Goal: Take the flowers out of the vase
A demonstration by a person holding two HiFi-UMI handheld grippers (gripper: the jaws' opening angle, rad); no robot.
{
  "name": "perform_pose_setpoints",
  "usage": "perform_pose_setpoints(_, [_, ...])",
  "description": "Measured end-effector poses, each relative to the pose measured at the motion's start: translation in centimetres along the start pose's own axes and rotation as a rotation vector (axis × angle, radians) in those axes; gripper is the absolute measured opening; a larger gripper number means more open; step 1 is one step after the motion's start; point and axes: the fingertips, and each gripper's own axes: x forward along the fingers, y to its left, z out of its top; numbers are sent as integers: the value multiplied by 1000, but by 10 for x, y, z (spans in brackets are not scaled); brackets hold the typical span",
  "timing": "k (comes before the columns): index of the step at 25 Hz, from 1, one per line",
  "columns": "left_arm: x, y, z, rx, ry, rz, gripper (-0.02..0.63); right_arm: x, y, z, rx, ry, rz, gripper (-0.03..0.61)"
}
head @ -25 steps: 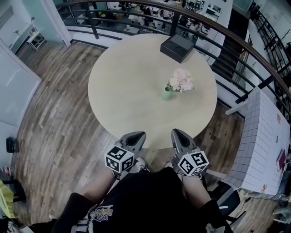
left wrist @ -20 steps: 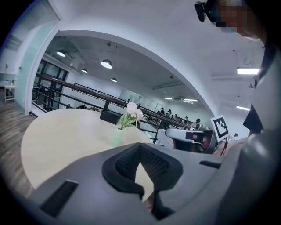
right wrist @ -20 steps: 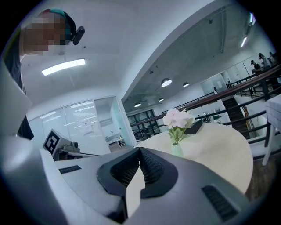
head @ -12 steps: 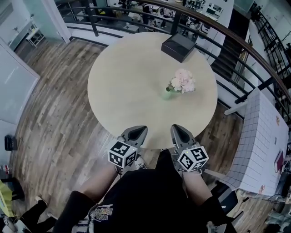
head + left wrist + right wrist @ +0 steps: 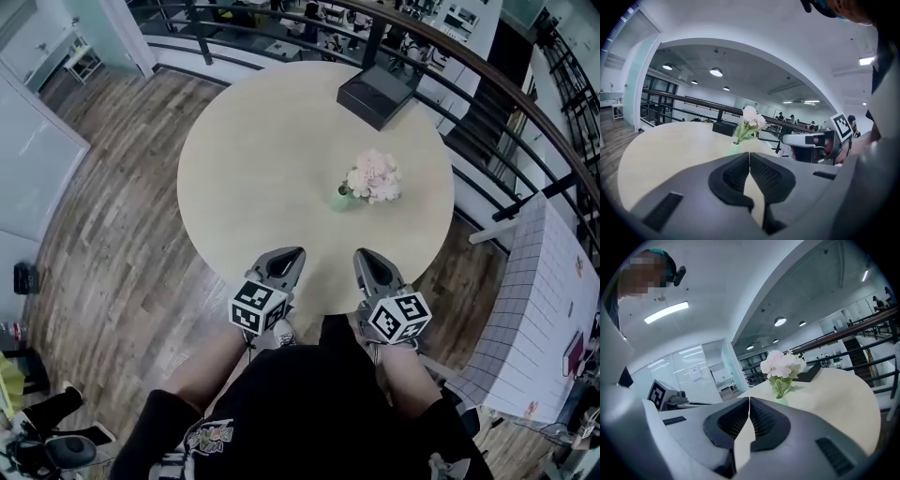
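Left gripper, right gripper, closer to vase

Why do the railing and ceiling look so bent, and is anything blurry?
Head view: the wide lens bows the railing round the table; light is even, flowers sharp. Left gripper view: dark rounded corners, curved ceiling, left gripper looming large. Right gripper view: same bending, bright ceiling lamp, flowers crisp.

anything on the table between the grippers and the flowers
Nothing visible. Only bare table lies between the left gripper, the right gripper and the flowers in their vase. The black box sits beyond them, near the far edge.
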Motion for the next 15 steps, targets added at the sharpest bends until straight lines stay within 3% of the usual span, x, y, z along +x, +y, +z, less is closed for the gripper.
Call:
perform_pose_setpoints(6, [51,12,-1,19,20,25,14,12,-32,0,0,34,22,23])
perform_pose_setpoints(10, [88,22,-4,40,37,41,121,16,-53,-4,6,59,29,23])
perform_pose_setpoints(15, [135,38,-13,114,83,66,200,21,-73,-10,23,82,34,23])
